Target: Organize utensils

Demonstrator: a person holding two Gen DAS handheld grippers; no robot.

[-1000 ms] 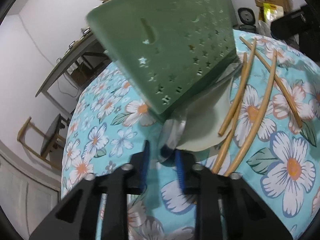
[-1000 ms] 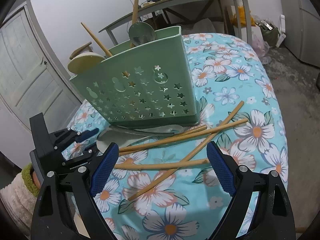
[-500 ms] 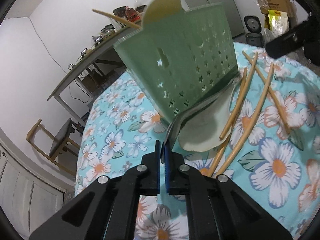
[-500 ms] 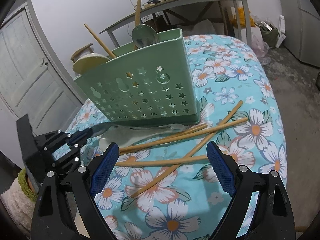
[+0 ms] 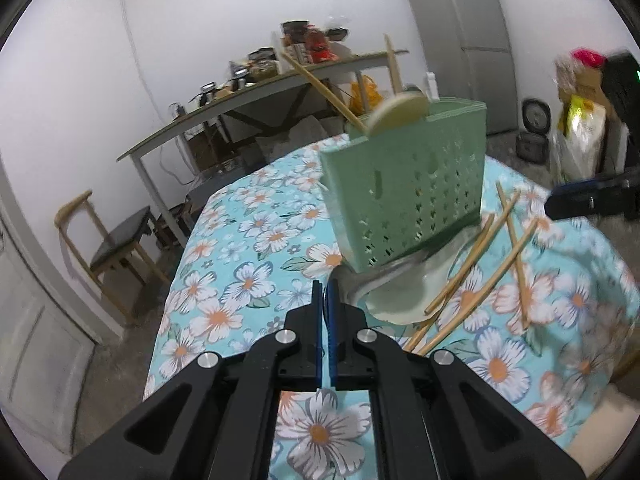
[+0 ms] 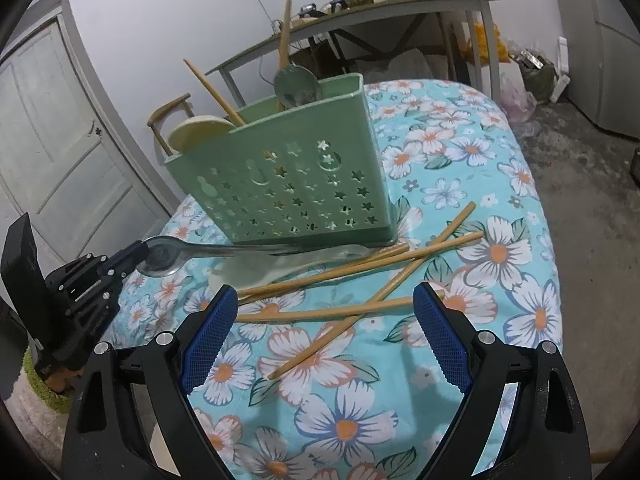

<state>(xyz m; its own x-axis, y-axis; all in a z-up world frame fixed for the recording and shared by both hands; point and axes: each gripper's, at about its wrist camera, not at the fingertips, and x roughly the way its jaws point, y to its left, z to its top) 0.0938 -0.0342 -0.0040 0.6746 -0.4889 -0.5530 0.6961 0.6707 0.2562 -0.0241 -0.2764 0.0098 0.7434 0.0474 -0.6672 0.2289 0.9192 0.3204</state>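
A green perforated utensil caddy (image 5: 404,192) (image 6: 288,184) stands on the flowered cloth and holds a wooden spatula, a metal spoon and chopsticks. My left gripper (image 5: 325,292) (image 6: 132,252) is shut on the bowl of a metal spoon (image 6: 160,258) (image 5: 380,276). The spoon's bowl is raised off the cloth and its handle runs along the caddy's base. A white plastic spoon (image 6: 256,270) (image 5: 396,296) lies flat in front of the caddy. Several bamboo chopsticks (image 6: 360,272) (image 5: 472,264) lie crossed beside it. My right gripper (image 6: 324,332) stands open just short of the chopsticks, holding nothing.
The flowered table (image 6: 460,152) drops off at its right edge (image 6: 556,264) to a concrete floor. A grey side table (image 5: 248,108) with jars stands behind, a wooden chair (image 5: 108,240) to the left, a white door (image 6: 52,152) and a fridge (image 5: 460,32) further off.
My left gripper closed on the metal spoon's bowl, then rose and drew back from the caddy, lifting the bowl off the cloth. The right gripper stayed put and open.
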